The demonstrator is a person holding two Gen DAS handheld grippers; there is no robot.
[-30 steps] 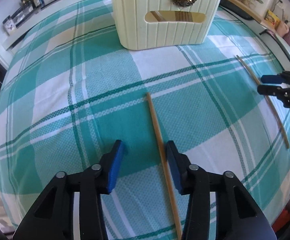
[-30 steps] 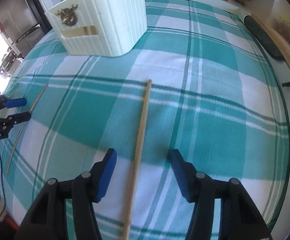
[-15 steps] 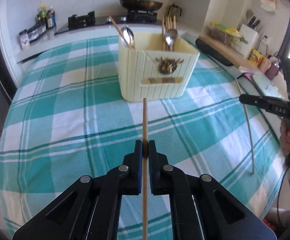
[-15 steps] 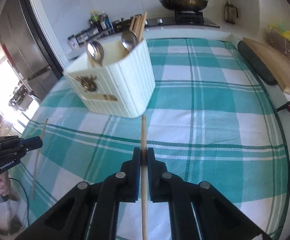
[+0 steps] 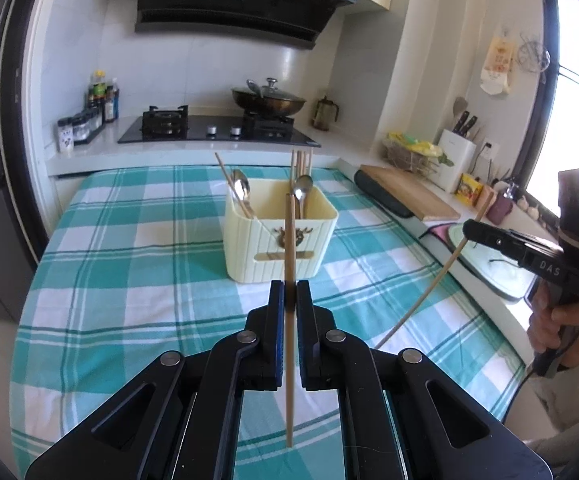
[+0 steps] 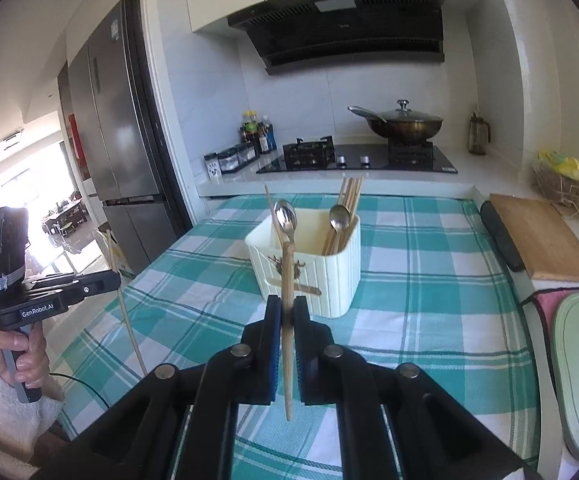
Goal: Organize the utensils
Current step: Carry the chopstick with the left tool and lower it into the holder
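My left gripper (image 5: 290, 292) is shut on a wooden chopstick (image 5: 289, 248) and holds it upright above the checked tablecloth. My right gripper (image 6: 286, 308) is shut on a second wooden chopstick (image 6: 288, 276), also raised. A cream ribbed utensil holder (image 5: 277, 240) stands on the table ahead of both; it also shows in the right wrist view (image 6: 309, 272). It holds two metal spoons (image 5: 242, 190) and several chopsticks (image 5: 301, 162). The right gripper with its chopstick (image 5: 429, 292) shows at the right of the left wrist view; the left gripper (image 6: 49, 296) shows at the left of the right wrist view.
A teal and white checked cloth (image 5: 129, 280) covers the table. Behind it are a gas hob (image 5: 213, 130) with a lidded wok (image 5: 267, 100) and spice jars (image 5: 85, 120). A wooden cutting board (image 5: 409, 192) and a knife block (image 5: 455, 164) are at the right. A fridge (image 6: 117, 128) stands left.
Both grippers closed on the chopsticks that lay on the cloth and lifted them. Both views have tilted up from the table to the kitchen.
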